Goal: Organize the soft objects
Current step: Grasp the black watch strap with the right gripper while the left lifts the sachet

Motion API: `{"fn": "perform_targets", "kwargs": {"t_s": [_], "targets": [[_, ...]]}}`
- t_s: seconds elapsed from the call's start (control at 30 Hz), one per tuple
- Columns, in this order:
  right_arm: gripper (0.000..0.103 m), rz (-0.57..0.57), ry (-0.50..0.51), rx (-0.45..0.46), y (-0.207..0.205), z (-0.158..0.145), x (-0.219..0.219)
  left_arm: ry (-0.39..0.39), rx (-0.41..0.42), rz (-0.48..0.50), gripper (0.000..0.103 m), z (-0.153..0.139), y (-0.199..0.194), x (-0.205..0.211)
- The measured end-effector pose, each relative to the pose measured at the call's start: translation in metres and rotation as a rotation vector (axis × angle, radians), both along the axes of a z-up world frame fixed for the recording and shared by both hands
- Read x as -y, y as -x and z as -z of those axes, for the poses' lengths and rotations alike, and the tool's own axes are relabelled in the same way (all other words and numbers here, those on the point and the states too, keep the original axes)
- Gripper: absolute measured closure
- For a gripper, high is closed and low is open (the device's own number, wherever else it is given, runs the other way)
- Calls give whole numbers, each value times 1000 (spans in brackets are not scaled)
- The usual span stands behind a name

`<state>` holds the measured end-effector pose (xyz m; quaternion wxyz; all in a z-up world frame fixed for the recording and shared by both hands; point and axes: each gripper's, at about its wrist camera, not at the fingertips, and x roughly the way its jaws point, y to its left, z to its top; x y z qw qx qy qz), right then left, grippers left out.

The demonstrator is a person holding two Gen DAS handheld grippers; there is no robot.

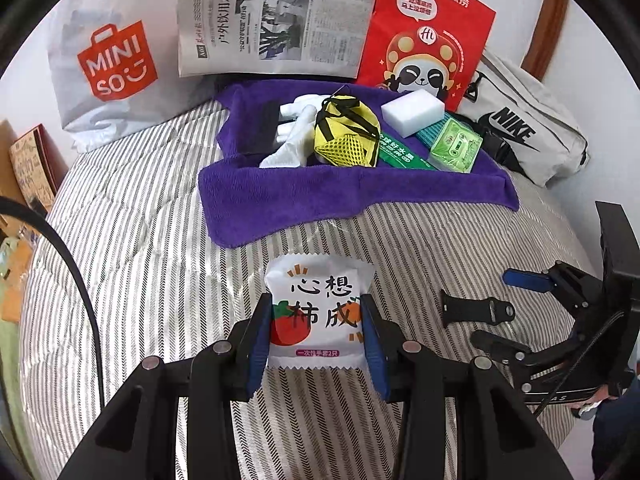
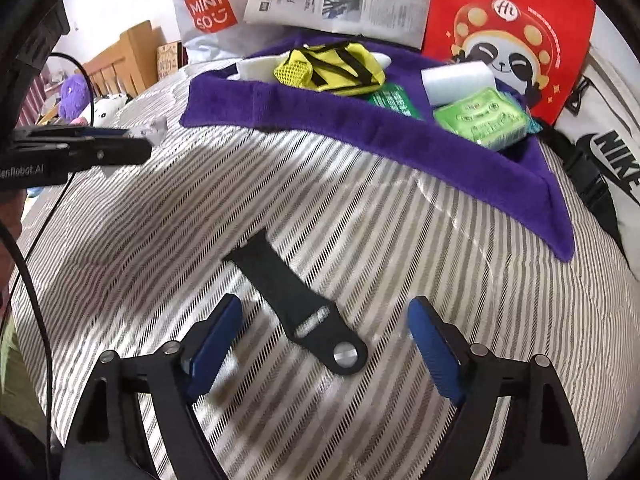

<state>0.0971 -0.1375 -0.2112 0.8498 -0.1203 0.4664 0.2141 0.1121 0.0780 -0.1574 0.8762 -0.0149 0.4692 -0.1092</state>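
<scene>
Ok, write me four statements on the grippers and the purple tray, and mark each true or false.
1. The left gripper is clamped on a white packet. True.
2. The black strap lies in the purple tray. False: it lies on the striped bedding, between the right gripper's open jaws.
3. The yellow mesh pouch sits in the tray. True.
4. The white sponge lies outside the tray. False: it sits inside.

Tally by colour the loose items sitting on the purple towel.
White: 2, glove and sponge block
Yellow: 1, mesh pouch
Green: 2, flat packet and cassette-print pack
Total: 5
</scene>
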Motion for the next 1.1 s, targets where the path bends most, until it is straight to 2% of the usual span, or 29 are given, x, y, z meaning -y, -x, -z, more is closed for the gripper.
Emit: {"fn": "perform_targets", "kwargs": {"t_s": [0.07, 0.27, 0.37, 0.57, 0.63, 0.7, 0.77, 0.87, 1.03, 1.1], "targets": [[22, 0, 0, 10, -3, 0, -5, -2, -8, 0, 63, 2, 0, 2], [45, 64, -1, 8, -24, -1, -12, 26, -22, -18, 63, 7, 2, -1], [45, 150, -18, -20, -35, -3, -1, 48, -20, -16, 63, 7, 3, -3], [47, 106, 15, -31, -20, -2, 4, 49, -33, -4, 63, 12, 7, -4], [54, 105, 20, -25, -16, -1, 3, 57, -37, -10, 63, 12, 8, -5], [72, 99, 14, -19, -15, -1, 2, 54, -38, -15, 63, 12, 8, -5], [81, 93, 2, -19, -16, -2, -1, 53, -46, -17, 63, 13, 8, -4], [82, 83, -4, -26, -20, -3, -4, 47, -44, -18, 63, 12, 11, -3], [81, 157, -65, -113, -24, -5, 9, 86, -55, -11, 63, 12, 14, -4], [81, 152, -43, -101, -18, -4, 9, 82, -60, -10, 63, 13, 14, -3]]}}
